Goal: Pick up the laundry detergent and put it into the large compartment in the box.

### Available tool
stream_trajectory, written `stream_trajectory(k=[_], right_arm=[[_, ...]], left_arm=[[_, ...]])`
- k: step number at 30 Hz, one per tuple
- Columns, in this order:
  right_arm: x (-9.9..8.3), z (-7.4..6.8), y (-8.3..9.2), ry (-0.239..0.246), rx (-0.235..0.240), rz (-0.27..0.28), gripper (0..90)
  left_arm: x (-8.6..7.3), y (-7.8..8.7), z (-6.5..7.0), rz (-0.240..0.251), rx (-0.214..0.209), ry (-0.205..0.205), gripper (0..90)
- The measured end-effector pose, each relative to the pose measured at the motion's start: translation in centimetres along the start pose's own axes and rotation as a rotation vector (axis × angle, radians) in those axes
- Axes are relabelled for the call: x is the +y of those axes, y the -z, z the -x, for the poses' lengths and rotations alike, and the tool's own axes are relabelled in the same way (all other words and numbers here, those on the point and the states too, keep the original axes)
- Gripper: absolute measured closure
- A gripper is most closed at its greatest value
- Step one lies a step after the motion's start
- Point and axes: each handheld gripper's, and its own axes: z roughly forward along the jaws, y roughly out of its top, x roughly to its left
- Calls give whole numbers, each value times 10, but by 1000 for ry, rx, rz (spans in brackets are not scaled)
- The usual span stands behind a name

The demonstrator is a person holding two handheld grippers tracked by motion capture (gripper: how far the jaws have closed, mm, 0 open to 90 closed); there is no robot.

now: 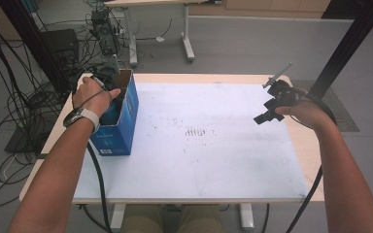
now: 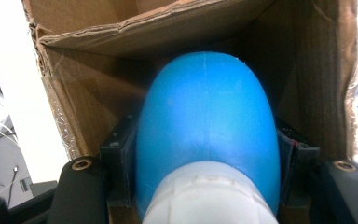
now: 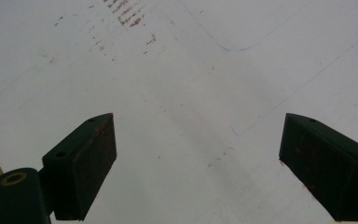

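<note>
Left gripper [image 2: 205, 186] clamped on blue bottle [image 2: 207, 126] inside cardboard box [image 1: 121, 114], walls close around. Right gripper [image 3: 198, 163] wide open, empty, at 3 o'clock above white mat [image 1: 209, 145].

Box [image 1: 121, 124] stands at left edge of worktop [image 1: 213, 160]; its cardboard walls [image 2: 74, 112] close in on both sides of left tongs [image 2: 205, 154] and the blue bottle [image 2: 205, 121] they clamp, little side room inside. Only way out is the open top. Right tongs [image 3: 198, 158], spread wide, over bare white sheet [image 3: 177, 93]. Middle and near worktop unobstructed.
</note>
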Motion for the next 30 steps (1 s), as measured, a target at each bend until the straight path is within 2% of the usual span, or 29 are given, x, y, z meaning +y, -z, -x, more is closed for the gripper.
stream_trajectory(k=[30], right_arm=[[1,-1,-1,1,1,0,112]], left_arm=[[-4,-1,-4,10,-5,6,373]])
